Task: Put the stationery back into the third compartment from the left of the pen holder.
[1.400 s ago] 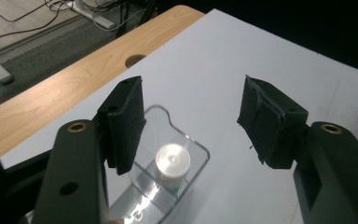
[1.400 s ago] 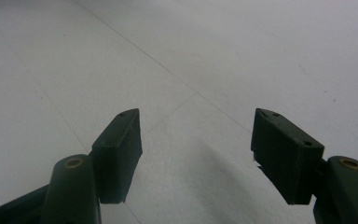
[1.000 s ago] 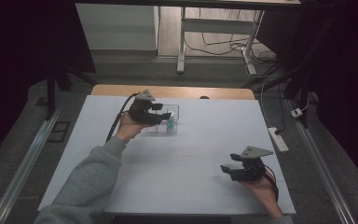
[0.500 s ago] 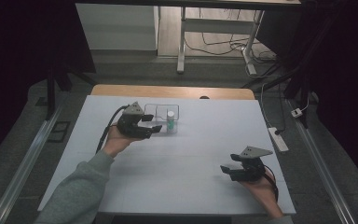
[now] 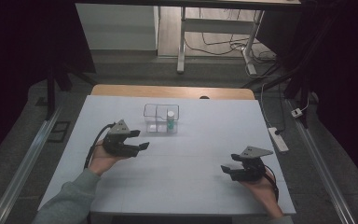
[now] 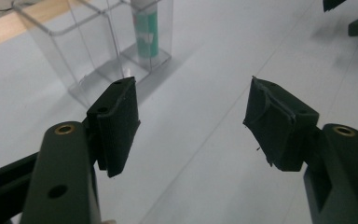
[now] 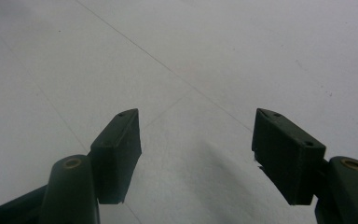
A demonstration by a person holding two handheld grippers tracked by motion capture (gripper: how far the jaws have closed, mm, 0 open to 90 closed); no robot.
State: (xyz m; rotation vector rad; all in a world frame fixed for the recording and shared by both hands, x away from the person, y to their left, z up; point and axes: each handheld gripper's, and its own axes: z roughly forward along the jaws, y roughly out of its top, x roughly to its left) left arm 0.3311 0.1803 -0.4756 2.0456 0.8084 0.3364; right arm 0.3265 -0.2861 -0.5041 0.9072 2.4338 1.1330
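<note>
Your left gripper (image 5: 140, 146) sits just short of the clear box (image 5: 161, 117), which lies ahead of its fingers (image 6: 116, 123) and a little toward the middle of the surface (image 5: 191, 186). Those fingers have just been opening; they stand fairly wide with nothing between them. Inside the box, in its right-hand compartment as the high view shows it, a small green bottle (image 5: 170, 121) with a white cap stands upright, so its long axis runs straight up. A small white piece (image 5: 153, 126) lies in the left compartment; what it is cannot be made out.

Your right gripper (image 5: 228, 170) rests well apart from the box, near the front right of the surface, fingers (image 7: 119, 154) wide and empty. The left hand (image 5: 103, 159) is plainly nearer. The bottle's label (image 6: 145, 29) shows white marks on green, too blurred to read.
</note>
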